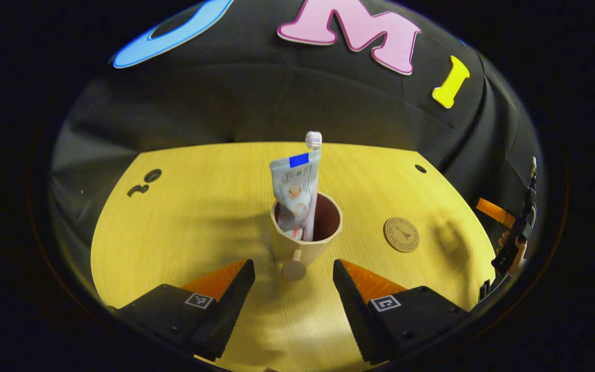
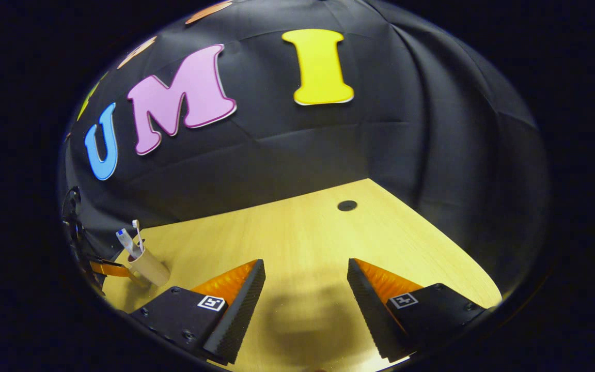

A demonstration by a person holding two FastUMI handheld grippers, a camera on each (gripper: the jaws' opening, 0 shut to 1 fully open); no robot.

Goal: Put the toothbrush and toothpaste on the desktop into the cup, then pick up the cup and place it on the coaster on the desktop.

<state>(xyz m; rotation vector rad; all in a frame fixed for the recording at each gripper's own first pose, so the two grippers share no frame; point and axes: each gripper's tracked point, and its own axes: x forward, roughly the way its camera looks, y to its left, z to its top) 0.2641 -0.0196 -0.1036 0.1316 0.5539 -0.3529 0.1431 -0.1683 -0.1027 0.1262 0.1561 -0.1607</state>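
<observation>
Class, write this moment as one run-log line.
toothbrush and toothpaste: in cup | cup: on desktop, off coaster | left gripper: open, facing cup | right gripper: open

Left gripper view low, near cup (image 1: 305, 235), right gripper view farther, cup shared

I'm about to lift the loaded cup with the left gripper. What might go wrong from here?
1. The toothpaste tube and toothbrush stand tall above the cup rim, so a tilt may tip it or spill them.
2. The left gripper is open with the small handle between its fingers; closing on that alone may let the cup swing.
3. The coaster lies off to one side, so the cup may land off-centre.
</observation>
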